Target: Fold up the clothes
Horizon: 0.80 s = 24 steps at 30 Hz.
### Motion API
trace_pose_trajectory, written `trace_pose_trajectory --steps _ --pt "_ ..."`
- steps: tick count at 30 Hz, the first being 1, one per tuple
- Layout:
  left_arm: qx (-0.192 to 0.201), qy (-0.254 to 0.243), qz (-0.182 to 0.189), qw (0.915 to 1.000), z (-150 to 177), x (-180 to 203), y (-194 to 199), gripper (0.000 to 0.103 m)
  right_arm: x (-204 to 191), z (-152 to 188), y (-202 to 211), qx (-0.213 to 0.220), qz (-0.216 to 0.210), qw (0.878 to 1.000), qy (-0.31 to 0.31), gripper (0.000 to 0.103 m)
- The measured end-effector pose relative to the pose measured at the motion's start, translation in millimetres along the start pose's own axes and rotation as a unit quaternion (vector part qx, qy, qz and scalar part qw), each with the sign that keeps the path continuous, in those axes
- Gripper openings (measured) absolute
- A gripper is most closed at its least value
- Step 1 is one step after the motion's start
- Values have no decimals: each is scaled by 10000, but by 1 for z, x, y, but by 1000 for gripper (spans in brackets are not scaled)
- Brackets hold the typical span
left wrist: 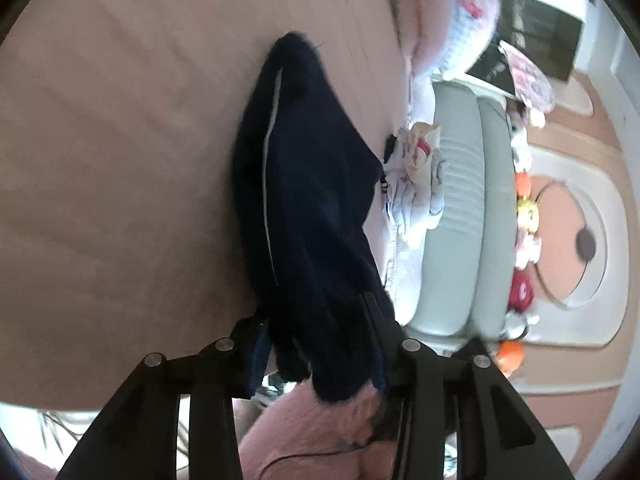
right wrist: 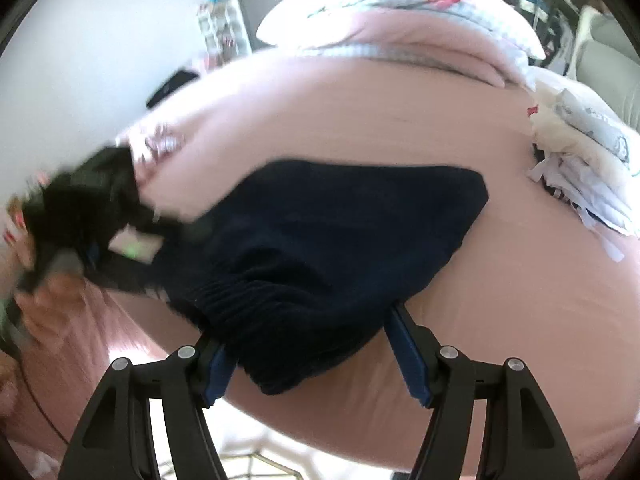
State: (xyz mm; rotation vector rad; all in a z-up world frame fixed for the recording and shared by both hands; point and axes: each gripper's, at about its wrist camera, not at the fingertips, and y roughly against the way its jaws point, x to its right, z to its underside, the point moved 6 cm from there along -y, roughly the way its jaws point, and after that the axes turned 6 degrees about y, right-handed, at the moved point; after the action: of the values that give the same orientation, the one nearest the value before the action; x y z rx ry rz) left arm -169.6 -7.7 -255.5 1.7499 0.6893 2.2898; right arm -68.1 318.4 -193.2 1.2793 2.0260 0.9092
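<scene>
A dark navy garment (right wrist: 320, 240) is lying stretched across a pink bed (right wrist: 500, 300), with both tools working at its near edge. The right tool (right wrist: 316, 344) is standing wide open, its blue-padded fingers (right wrist: 408, 356) straddling the garment's ribbed hem (right wrist: 256, 300); whether the pads are pressing on the cloth cannot be told, since the hem is bunching loosely between them. Seen from the left wrist, the left tool (left wrist: 316, 332) is standing partly open with a thick fold of the garment (left wrist: 304, 208) passing between its fingers (left wrist: 376, 320) and spilling past them toward the camera; a thin white stripe (left wrist: 266, 168) is running along the garment's length. Whether the left pads are gripping cannot be told from the blurred picture. In the right wrist view the left tool (right wrist: 80, 216) is appearing as a dark blur at the garment's left end, with a hand (right wrist: 44, 304) just beside it. A heap of white printed clothes (right wrist: 580, 168) is lying on the bed well apart from the garment, toward the right edge. Beyond the garment, at the bed's far side, a folded pink and white quilt (right wrist: 400, 20) is piling up. A pale green cushioned seat (left wrist: 464, 208) is standing beside the bed, near the white heap, with small toys (left wrist: 524, 216) lining its far side.
</scene>
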Motion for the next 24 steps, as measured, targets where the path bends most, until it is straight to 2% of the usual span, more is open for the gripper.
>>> trace_pose_trajectory --steps 2,5,7,9,12,14,15,17,18,19,21,22,24 --pt "190 -305 -491 9981 2 3 12 40 1 -6 -10 -60 -1 9999 -86 68" --pt "600 -751 -1196 9881 3 9 32 40 0 -13 -21 -150 28 9997 -176 68" --pt "723 -984 -1316 9838 4 15 39 40 -9 -15 -23 -194 -123 9995 -232 68" --pt "766 -1420 -1352 9776 7 28 36 40 -19 -6 -32 -505 -364 9979 -155 68" --pt "434 -1973 -1471 9683 13 39 16 40 -40 21 -43 -1032 -454 9934 194 68" --pt "208 -2240 -1882 9560 20 36 -1 40 -44 27 -48 -1147 -371 9923 277 68" --pt "162 -2354 -2264 9450 21 29 -9 40 -44 26 -47 -1104 -399 9929 200 68" --pt "254 -2447 -2957 9231 21 12 -15 39 -40 18 -39 -827 -510 9952 -143 68" --pt "332 -2425 -3117 9181 21 6 -14 39 -35 10 -32 -577 -539 9961 -401 68" --pt "430 -2361 -3141 9186 22 1 -8 40 -30 5 -31 -426 -487 9963 -573 68" --pt "706 -2125 -2962 9285 28 -8 13 40 -21 -4 -35 -225 -301 9958 -831 69" --pt "848 -1954 -2876 9338 32 -12 24 40 -16 -5 -40 -307 -63 9961 -828 69" --pt "932 -1690 -2794 9406 42 -16 36 39 -8 -2 -56 -759 715 9927 -599 69"
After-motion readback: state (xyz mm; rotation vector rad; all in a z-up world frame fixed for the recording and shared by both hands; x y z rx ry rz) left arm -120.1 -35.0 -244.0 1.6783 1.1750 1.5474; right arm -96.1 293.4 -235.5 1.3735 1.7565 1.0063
